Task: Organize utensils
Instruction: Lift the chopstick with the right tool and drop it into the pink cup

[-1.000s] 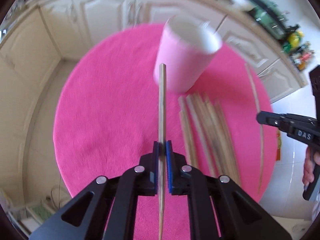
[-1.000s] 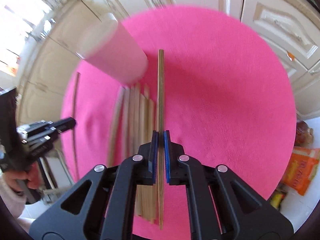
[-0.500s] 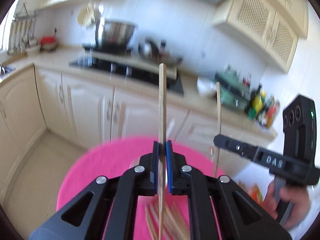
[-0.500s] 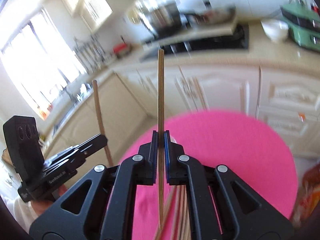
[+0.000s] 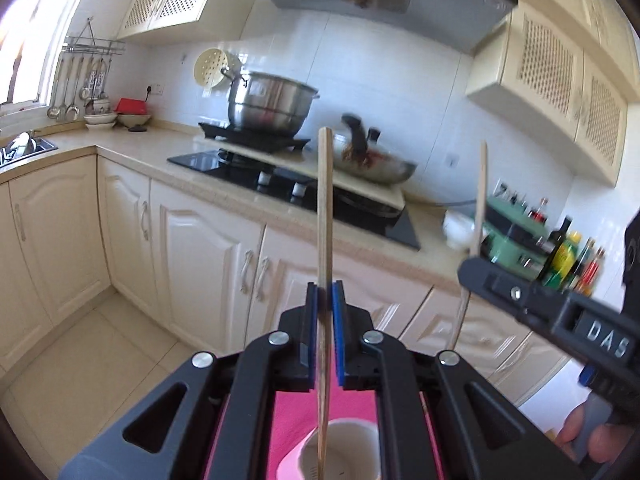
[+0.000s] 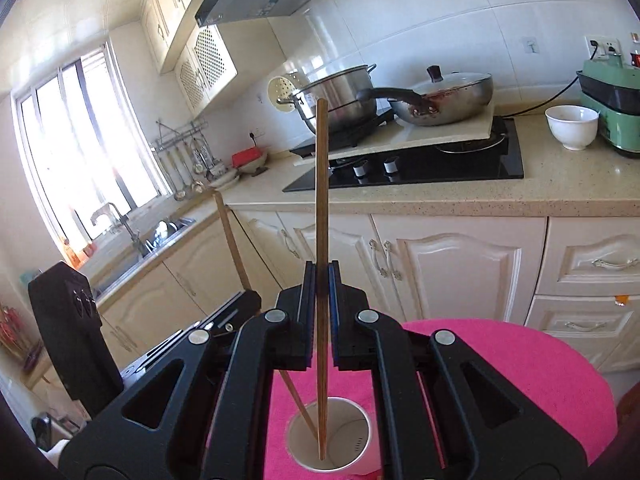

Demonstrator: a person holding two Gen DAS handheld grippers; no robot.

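Observation:
My left gripper (image 5: 325,296) is shut on a wooden chopstick (image 5: 324,208) held upright, its lower end inside the pink cup (image 5: 340,454) on the pink table (image 5: 288,424). My right gripper (image 6: 319,280) is shut on another wooden chopstick (image 6: 321,184), also upright, its lower end inside the same cup (image 6: 344,440). The left gripper's chopstick (image 6: 230,232) also enters the cup in the right wrist view. The right gripper (image 5: 560,320) shows at the right of the left wrist view with its chopstick (image 5: 478,216).
Beyond the round pink table (image 6: 520,376) is a kitchen counter (image 6: 560,188) with a black hob (image 6: 420,164), a steel pot (image 5: 268,108), a pan (image 6: 444,100), a white bowl (image 6: 572,126) and cream cabinets (image 5: 192,264). A sink (image 5: 24,148) is at the far left.
Both grippers have tilted up from looking down at the table to level. Both chopsticks now stand upright with their lower ends in the cup. The loose chopsticks are out of view.

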